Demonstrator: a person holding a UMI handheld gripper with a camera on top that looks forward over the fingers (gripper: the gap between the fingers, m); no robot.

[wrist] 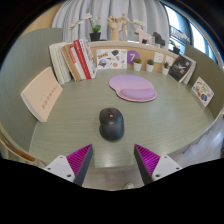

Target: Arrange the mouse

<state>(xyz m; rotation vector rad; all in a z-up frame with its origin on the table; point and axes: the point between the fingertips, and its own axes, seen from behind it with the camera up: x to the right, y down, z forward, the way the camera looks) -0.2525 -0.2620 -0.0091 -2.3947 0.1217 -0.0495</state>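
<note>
A dark grey computer mouse (110, 124) lies on the pale green tabletop (165, 120), just ahead of my fingers and slightly left of the middle between them. A pink oval mouse mat (133, 86) lies beyond it, toward the back of the table. My gripper (113, 160) is open and empty. Its two magenta pads (80, 158) stand wide apart, short of the mouse.
Books (73, 60) stand at the back left, with a pale card (43, 92) leaning in front of them. Small plant pots (139, 65) and framed pictures (181, 68) line the back and right edge. A shelf with white objects (118, 25) stands behind the table.
</note>
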